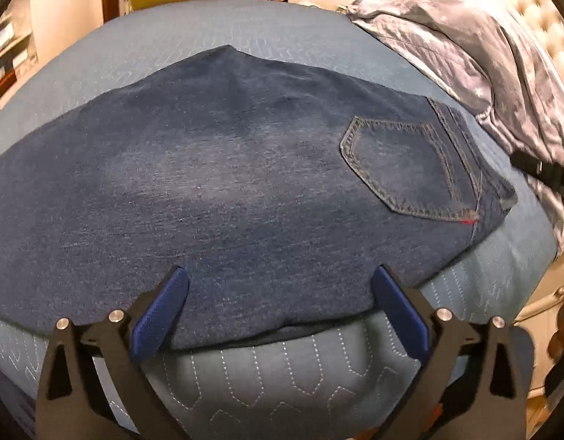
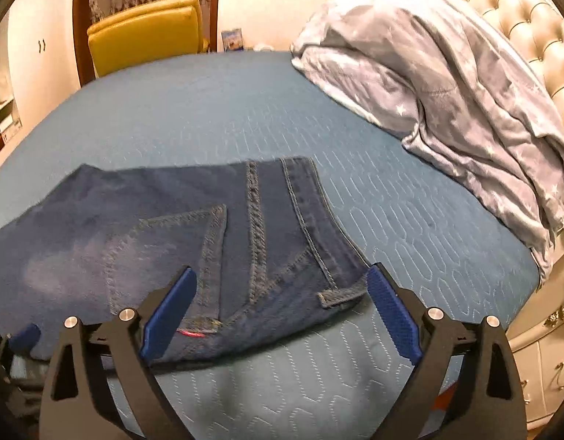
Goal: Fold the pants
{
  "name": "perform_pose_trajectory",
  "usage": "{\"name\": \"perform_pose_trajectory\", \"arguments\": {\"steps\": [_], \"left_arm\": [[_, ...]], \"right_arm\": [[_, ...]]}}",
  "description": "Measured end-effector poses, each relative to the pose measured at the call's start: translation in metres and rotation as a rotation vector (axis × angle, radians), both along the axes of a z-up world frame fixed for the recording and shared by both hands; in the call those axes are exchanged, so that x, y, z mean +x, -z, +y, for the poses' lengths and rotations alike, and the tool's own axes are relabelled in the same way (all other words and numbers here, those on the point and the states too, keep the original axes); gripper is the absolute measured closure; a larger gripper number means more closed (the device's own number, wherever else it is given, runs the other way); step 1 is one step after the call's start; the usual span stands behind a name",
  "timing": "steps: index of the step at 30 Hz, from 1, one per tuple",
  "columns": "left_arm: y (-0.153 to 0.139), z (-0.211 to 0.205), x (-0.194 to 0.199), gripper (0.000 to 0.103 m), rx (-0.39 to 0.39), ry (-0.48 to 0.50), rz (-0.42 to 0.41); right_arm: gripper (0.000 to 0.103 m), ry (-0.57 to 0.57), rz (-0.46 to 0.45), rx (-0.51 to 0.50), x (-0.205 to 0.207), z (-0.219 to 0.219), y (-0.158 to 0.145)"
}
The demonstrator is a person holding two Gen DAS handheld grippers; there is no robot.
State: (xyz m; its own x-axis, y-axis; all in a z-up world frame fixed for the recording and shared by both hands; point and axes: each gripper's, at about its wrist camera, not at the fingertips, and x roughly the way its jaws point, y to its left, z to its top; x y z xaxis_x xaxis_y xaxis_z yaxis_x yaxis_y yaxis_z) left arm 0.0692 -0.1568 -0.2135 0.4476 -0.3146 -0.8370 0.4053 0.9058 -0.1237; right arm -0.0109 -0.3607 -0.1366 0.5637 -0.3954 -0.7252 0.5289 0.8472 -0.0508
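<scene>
Left tool [image 1: 280, 278] agape, empty | right tool [image 2: 282, 278] likewise; belt loop [image 2: 336, 299] visible | jeans [image 1: 227, 183]

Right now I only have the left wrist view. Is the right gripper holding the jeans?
Observer: No. The right gripper is open, and the jeans' waistband corner lies between its fingers, not pinched.
Operator: Anything loose at that corner?
Observer: A belt loop lies flat on the denim, close to the finger on the picture's right.
</scene>
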Motion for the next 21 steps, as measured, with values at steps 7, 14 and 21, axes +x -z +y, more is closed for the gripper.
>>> {"name": "perform_pose_trajectory", "arguments": {"steps": [7,14,21], "left_arm": [[0.001,0.001,-0.007,0.004,0.029,0.001,-0.043],[-0.016,0.003,-0.018,0.035,0.067,-0.014,-0.12],[-0.068,-0.034,0.031,0.061,-0.047,0.117,-0.205]], "right_arm": [[0.012,-0.035,0.001,0.013,0.012,0.01,0.005],[0.012,-0.106,0.012,0.053,0.022,0.001,0.036],[0.022,-0.106,0.067,0.168,0.009,-0.018,0.08]]}}
